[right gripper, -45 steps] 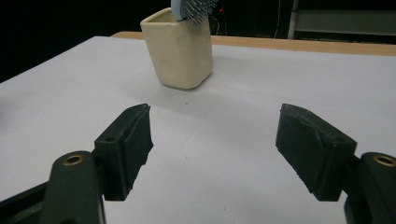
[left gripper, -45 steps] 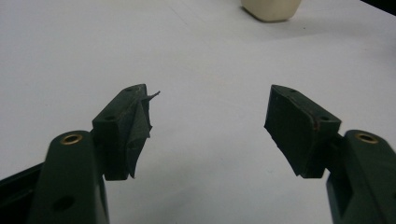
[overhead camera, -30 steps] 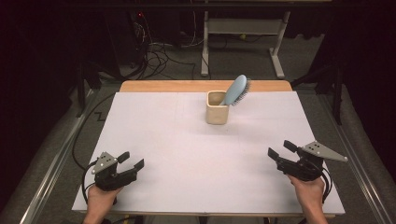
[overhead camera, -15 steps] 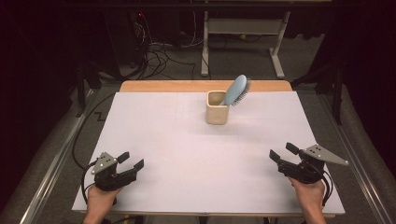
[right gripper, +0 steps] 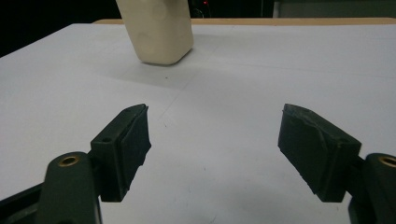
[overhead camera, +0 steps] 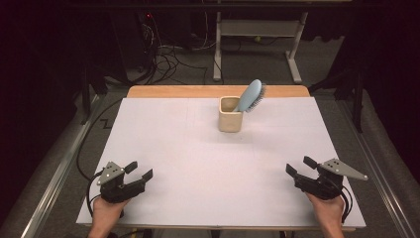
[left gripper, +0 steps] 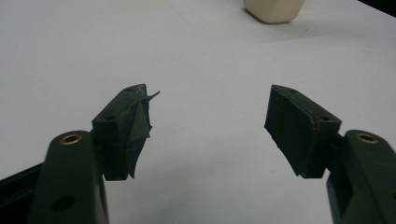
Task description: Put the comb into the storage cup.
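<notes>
Both claws, left claw [overhead camera: 140,170] and right claw [overhead camera: 300,166], gape wide, empty; cup [overhead camera: 230,114] with hairbrush [overhead camera: 250,95] unlabelled.

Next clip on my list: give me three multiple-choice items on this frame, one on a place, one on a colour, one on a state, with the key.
1. Where does the brush stand?
A. flat on the table
B. in the cup, leaning right in the high view
C. between the right gripper's fingers

2. What colour is the cup?
A. cream
B. red
C. black

3. How are the left gripper and the right gripper?
A. both shut on the brush
B. one open, one shut
C. both open and holding nothing

Key: B, its handle end sits in the cup at the far middle of the table; A, the cup looks pale cream in all three views; C, each gripper view shows a wide gap with bare table between.
</notes>
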